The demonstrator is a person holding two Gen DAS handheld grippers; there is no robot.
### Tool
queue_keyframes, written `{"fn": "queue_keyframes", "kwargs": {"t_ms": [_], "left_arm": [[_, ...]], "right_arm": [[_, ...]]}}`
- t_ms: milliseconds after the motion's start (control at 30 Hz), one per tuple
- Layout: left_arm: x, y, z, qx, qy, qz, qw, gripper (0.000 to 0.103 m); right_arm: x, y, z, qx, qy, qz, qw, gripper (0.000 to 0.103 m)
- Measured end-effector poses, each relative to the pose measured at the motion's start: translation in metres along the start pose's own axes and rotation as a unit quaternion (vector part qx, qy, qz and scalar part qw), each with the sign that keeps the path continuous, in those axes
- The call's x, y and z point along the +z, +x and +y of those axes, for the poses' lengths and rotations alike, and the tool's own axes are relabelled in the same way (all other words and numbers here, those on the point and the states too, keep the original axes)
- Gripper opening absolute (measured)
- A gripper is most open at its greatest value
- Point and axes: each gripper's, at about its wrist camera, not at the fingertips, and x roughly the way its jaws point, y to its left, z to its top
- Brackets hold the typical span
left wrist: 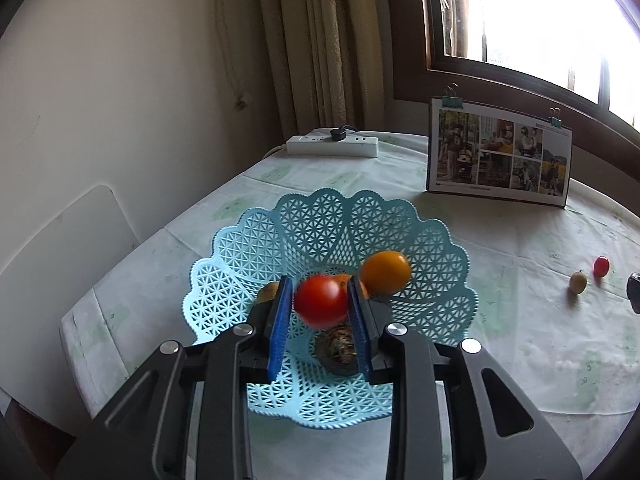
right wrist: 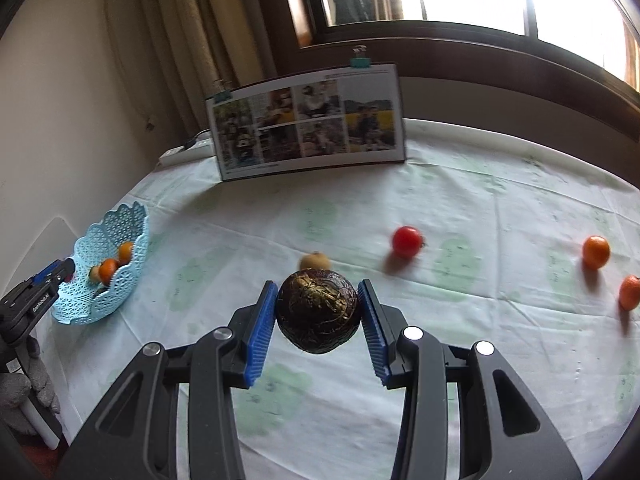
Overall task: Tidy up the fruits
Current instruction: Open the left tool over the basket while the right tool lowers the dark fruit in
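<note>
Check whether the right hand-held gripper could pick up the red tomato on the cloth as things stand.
Probably not yet. The right hand-held gripper is already shut on a dark round fruit. The red tomato lies uncovered on the tablecloth ahead, with open cloth between.

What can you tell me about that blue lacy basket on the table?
The basket is light blue, looks like plastic, with an open lattice wall and scalloped rim flaring outward. It sits upright on the pale tablecloth near the table's left edge. Inside lie an orange fruit and a dark round fruit. The left gripper holds a red tomato over its bowl.
</note>
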Motion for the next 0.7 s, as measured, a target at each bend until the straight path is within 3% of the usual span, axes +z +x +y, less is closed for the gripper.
{"fn": "queue_keyframes", "kwargs": {"t_ms": [33,100,500,600,700], "left_arm": [[0.0,0.001,0.003,-0.001,-0.002,0.002,1.0,0.059],[0.0,-0.002,0.012,0.006,-0.012,-0.006,0.9999,0.077],[-0.004,-0.007,0.052,0.028,-0.044,-0.017,0.9985,0.077],[-0.006,-0.006,0.06,0.033,-0.05,-0.017,0.9981,0.085],[-0.007,-0.006,0.064,0.038,-0.054,-0.017,0.9977,0.086]], "right_arm": [[0.001,0.001,0.007,0.004,-0.004,0.001,1.0,0.042],[0.004,0.003,0.023,0.015,-0.015,0.001,1.0,0.042],[0.018,0.018,0.124,0.099,-0.083,-0.006,0.992,0.042],[0.02,0.022,0.15,0.12,-0.1,-0.008,0.988,0.042],[0.02,0.032,0.172,0.134,-0.112,-0.004,0.985,0.042]]}}
